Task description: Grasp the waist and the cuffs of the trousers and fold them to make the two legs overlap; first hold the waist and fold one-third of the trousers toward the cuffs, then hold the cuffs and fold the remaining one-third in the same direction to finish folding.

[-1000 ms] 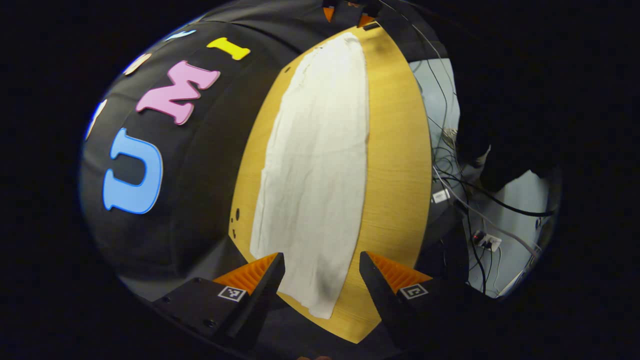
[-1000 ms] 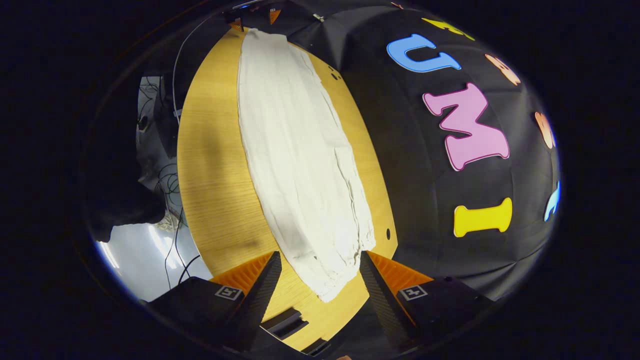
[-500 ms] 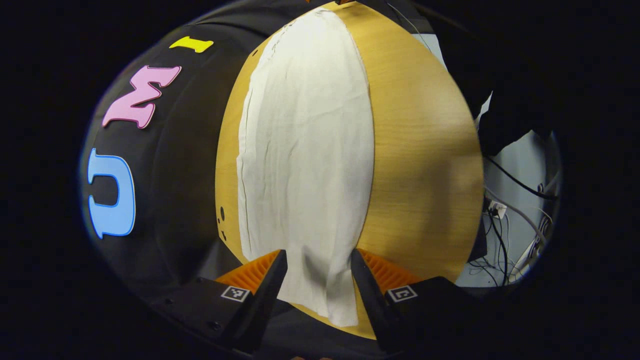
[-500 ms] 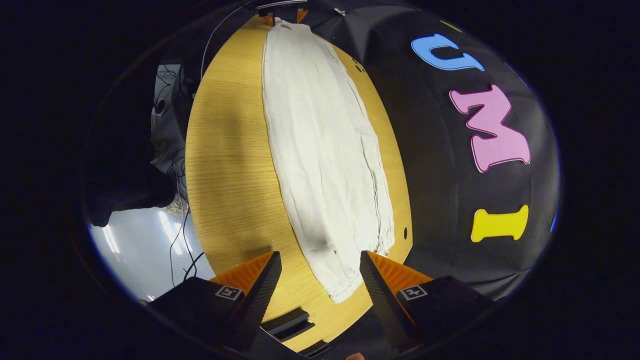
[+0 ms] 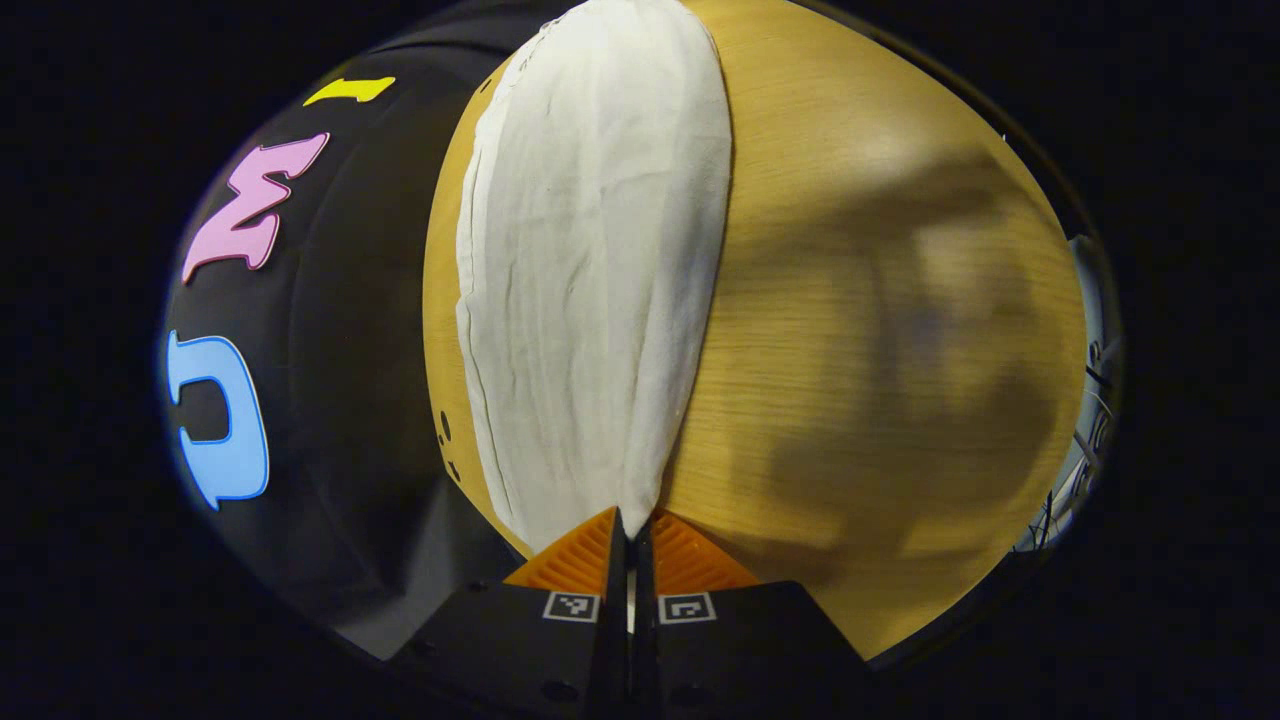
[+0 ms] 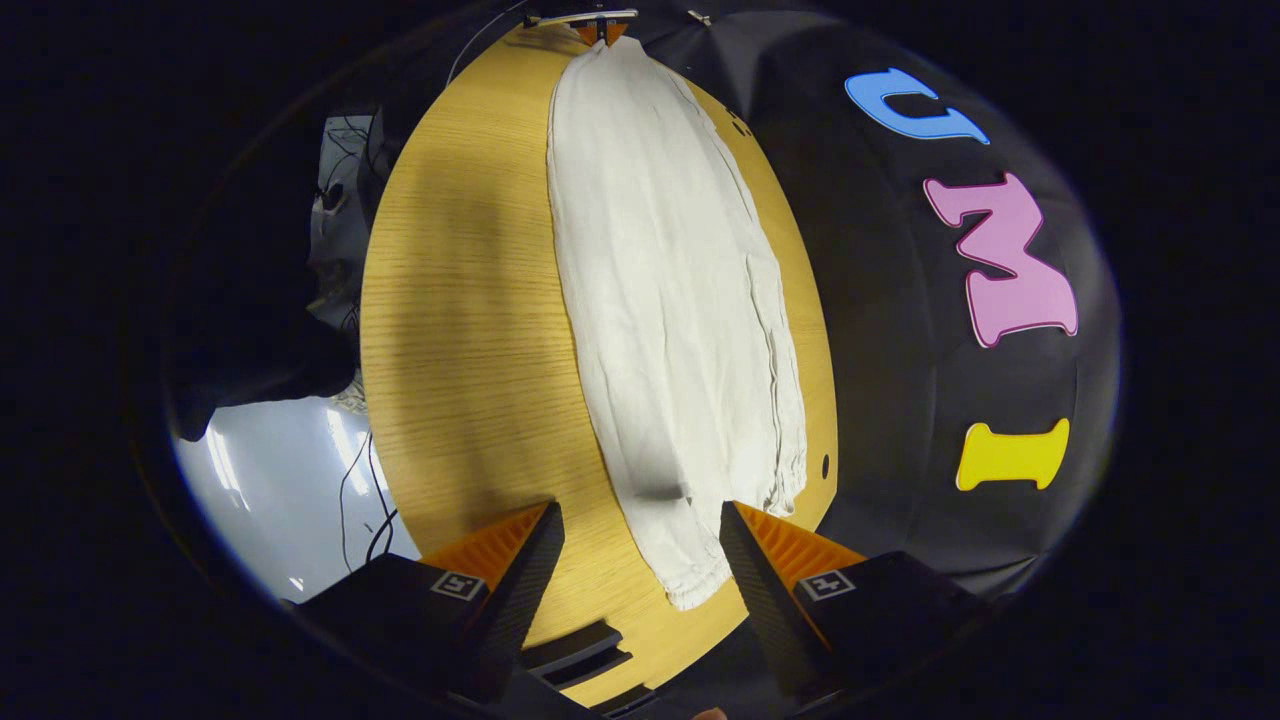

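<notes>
A: Cream cloth, the trousers [image 5: 590, 270], lies lengthwise along the table [image 5: 860, 330] by its wall-side edge in the left gripper view. The left tongs [image 5: 628, 530] were spread a second ago; now they've pinched together on the near end of the cloth, at that end edge of the table.

B: So that end looks secured. Which end, waist or cuffs?

A: Can't tell from there. In the right gripper view the trousers [image 6: 670, 300] run down the table [image 6: 460, 330] likewise, and the right tongs [image 6: 640, 525] still gape wide, straddling the gathered end without touching it.

B: Then I'd judge the right must close before any fold starts.
</notes>
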{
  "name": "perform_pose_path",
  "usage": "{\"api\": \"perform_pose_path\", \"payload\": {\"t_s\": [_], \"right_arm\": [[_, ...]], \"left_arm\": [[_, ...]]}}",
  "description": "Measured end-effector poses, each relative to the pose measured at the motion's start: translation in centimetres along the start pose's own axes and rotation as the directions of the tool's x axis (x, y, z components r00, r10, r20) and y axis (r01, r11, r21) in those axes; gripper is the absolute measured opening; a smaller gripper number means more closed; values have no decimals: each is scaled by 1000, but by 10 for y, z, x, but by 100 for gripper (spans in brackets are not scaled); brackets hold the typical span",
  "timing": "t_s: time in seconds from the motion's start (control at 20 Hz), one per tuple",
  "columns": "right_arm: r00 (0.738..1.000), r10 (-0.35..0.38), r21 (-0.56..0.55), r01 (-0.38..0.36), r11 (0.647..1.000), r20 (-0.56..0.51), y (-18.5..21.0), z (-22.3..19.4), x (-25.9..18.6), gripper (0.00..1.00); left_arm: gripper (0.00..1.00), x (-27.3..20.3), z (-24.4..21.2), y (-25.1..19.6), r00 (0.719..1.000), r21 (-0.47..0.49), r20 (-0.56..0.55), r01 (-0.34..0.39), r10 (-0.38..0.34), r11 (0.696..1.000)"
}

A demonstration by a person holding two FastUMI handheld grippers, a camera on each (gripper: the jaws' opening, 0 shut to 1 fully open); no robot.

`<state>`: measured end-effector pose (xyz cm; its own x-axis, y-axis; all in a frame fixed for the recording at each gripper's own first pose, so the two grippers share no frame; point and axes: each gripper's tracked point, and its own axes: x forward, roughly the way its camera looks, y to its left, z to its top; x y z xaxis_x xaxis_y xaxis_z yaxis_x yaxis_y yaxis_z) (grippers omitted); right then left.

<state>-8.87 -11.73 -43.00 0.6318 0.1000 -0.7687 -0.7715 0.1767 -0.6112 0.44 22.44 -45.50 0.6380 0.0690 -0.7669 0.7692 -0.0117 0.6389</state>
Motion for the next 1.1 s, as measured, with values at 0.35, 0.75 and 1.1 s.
{"api": "perform_pose_path", "payload": {"t_s": [0.35,0.75,1.1], "right_arm": [[999,-14,-67,12,998,-32,-31,-2,42,91],[992,83,15,-82,997,-90,-18,-10,62,5],[993,-104,92,109,990,-59,-72,1,41,5]], "left_arm": [[6,1,0,2,1000,-15,-15,3,-3,1000],[5,1,0,1,1000,-107,-23,-9,7,994],[5,-22,2,25,996,-290,-11,-88,88,953]]}}
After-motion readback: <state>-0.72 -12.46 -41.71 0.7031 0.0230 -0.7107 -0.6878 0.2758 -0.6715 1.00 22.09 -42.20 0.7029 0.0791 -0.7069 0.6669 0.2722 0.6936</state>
